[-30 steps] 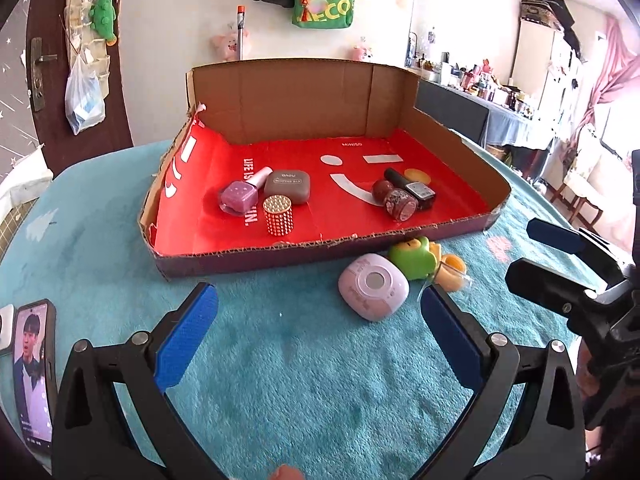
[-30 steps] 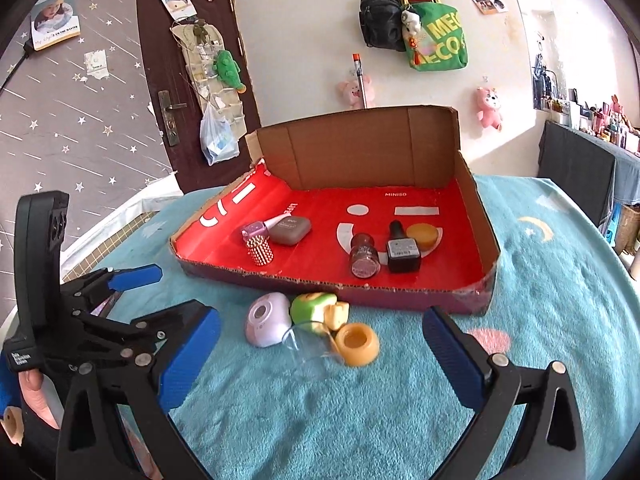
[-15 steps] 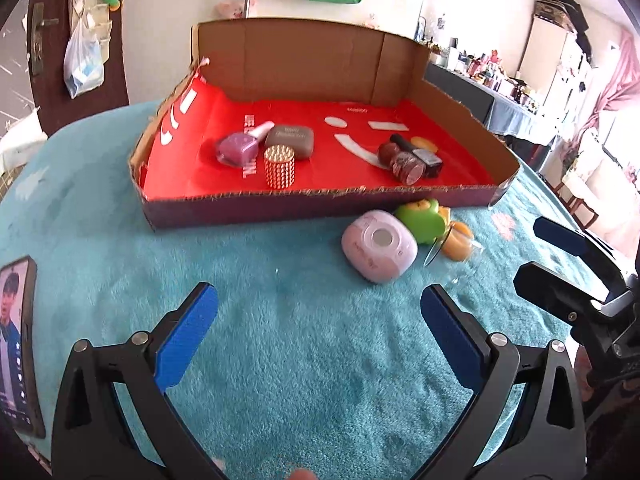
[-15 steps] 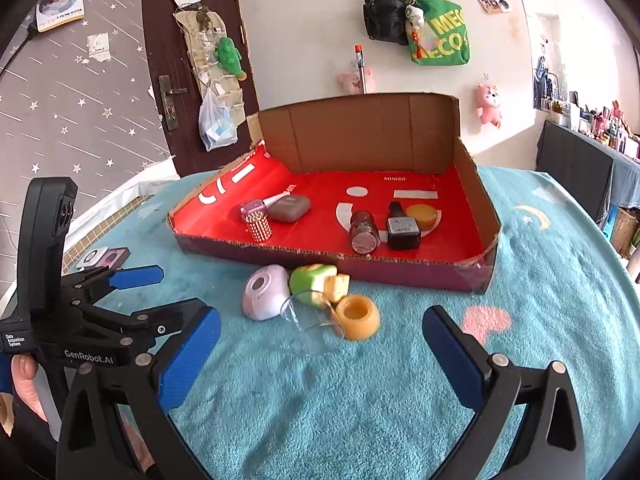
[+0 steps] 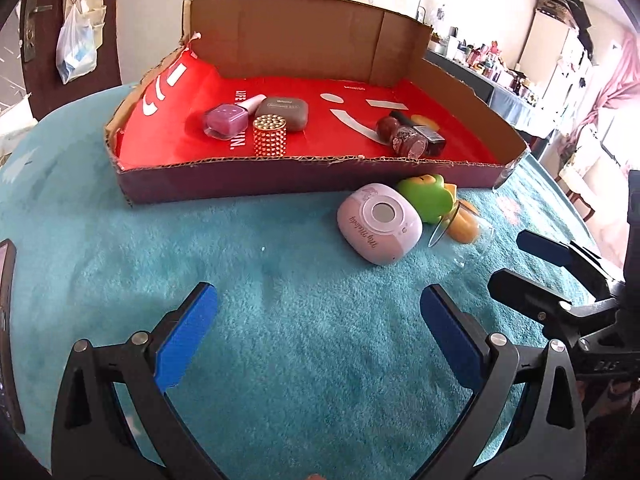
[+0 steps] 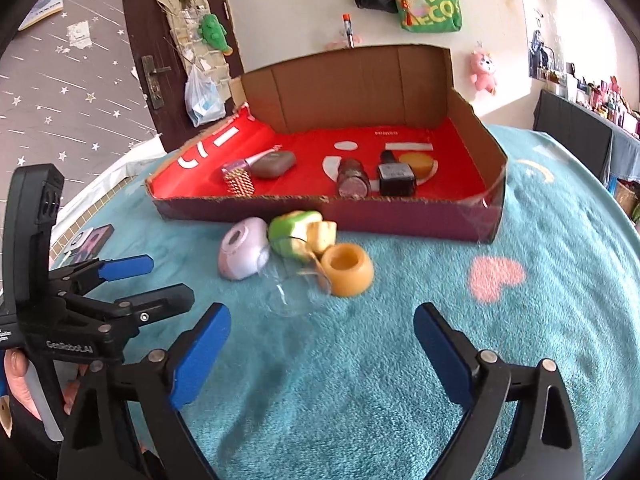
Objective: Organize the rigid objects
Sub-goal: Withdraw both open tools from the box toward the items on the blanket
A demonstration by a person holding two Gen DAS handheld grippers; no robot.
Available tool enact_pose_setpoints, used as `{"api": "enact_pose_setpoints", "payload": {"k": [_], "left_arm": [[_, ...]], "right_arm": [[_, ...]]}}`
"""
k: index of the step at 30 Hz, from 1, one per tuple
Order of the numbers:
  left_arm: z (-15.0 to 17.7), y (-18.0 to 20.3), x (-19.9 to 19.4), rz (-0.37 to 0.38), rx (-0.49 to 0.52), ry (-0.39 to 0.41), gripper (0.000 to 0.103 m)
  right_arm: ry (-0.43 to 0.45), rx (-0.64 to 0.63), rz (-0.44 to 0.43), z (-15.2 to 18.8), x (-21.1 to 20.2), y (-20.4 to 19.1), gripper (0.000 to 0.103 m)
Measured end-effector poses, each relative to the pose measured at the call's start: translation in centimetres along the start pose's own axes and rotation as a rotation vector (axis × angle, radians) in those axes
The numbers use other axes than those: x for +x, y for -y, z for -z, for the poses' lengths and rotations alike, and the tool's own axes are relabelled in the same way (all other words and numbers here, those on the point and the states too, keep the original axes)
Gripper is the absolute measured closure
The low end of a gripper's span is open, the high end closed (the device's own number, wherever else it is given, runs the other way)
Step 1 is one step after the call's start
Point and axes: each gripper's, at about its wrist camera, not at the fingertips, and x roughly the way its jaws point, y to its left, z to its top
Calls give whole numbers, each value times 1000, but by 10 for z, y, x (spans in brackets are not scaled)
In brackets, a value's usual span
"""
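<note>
Both tongs (image 5: 318, 312) (image 6: 322, 334) open, nr clear glass (image 6: 294, 284).

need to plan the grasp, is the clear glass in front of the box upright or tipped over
Tipped over. The clear glass lies on its side on the teal cloth, its round rim facing sideways beside the orange ring.

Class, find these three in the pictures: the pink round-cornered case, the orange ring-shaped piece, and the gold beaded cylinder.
pink case (image 5: 380, 229): left wrist view, on its top face.
orange ring (image 6: 347, 270): right wrist view, on its outer wall.
gold beaded cylinder (image 5: 270, 137): left wrist view, on its side.
</note>
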Motion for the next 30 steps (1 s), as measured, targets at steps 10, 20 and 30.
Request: {"api": "enact_pose_setpoints", "payload": {"k": [10, 20, 30], "left_arm": [[-11, 4, 18, -39, 6, -34, 0], [-22, 7, 28, -48, 15, -52, 0], [-36, 18, 43, -46, 57, -92, 0]], "right_arm": [[-19, 24, 8, 2, 7, 10, 10], [-15, 29, 77, -3, 4, 23, 13], [-41, -11, 137, -17, 13, 35, 13]]}}
